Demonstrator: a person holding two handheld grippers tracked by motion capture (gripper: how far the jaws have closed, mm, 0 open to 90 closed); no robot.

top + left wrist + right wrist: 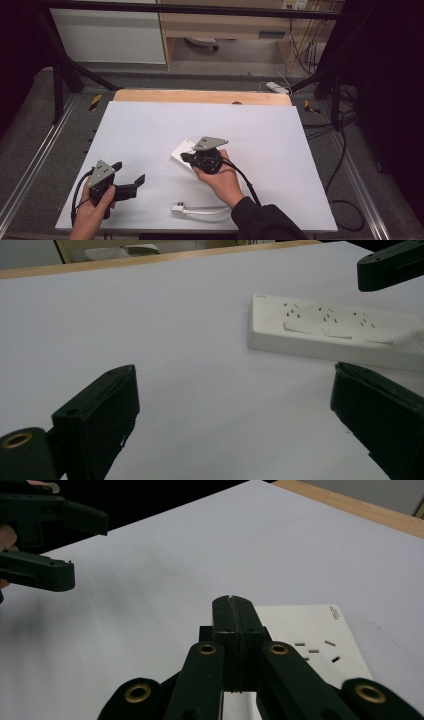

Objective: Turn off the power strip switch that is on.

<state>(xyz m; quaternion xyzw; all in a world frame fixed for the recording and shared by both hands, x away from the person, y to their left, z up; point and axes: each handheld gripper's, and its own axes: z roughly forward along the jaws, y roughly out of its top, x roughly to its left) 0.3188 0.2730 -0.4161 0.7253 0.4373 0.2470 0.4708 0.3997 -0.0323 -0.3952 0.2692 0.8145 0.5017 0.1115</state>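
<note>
My table (150,125): white sheet over top, bare wooden strip along far edge. White power strip (181,152) flat on sheet near middle, socket face up. White plug (179,209) with its cord lying near front edge, close to me, well apart from strip.
</note>
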